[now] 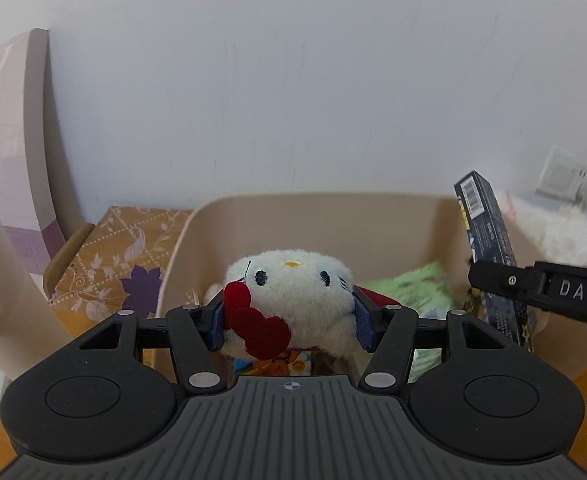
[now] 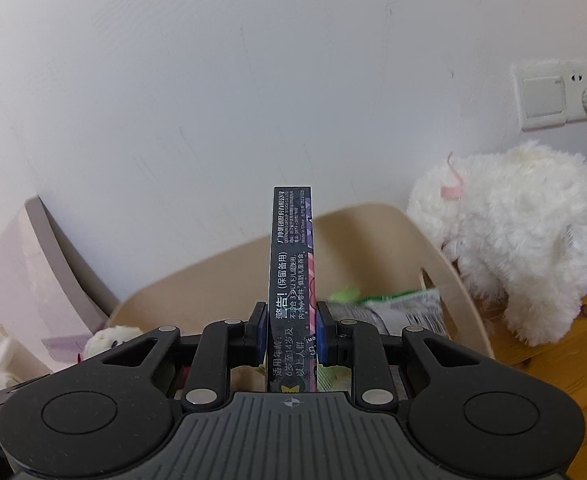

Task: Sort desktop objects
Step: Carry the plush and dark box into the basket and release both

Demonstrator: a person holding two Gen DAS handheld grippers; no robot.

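Note:
My left gripper [image 1: 289, 324] is shut on a white plush cat with a red bow [image 1: 289, 292], held over the open beige bin [image 1: 313, 216]. My right gripper [image 2: 290, 334] is shut on a thin dark box with printed text [image 2: 291, 264], standing upright between the blue pads above the same beige bin [image 2: 373, 220]. In the left wrist view the dark box [image 1: 489, 240] and the right gripper's black finger [image 1: 541, 288] show at the right, over the bin's right side. The plush cat [image 2: 109, 338] peeks in at the lower left of the right wrist view.
Green and white packets [image 2: 397, 304] lie inside the bin. A large white fluffy plush [image 2: 521, 240] sits right of the bin by a wall socket [image 2: 549, 96]. A patterned orange cloth [image 1: 121, 256] covers the surface left of it, with a pink board [image 1: 9, 140] leaning on the wall.

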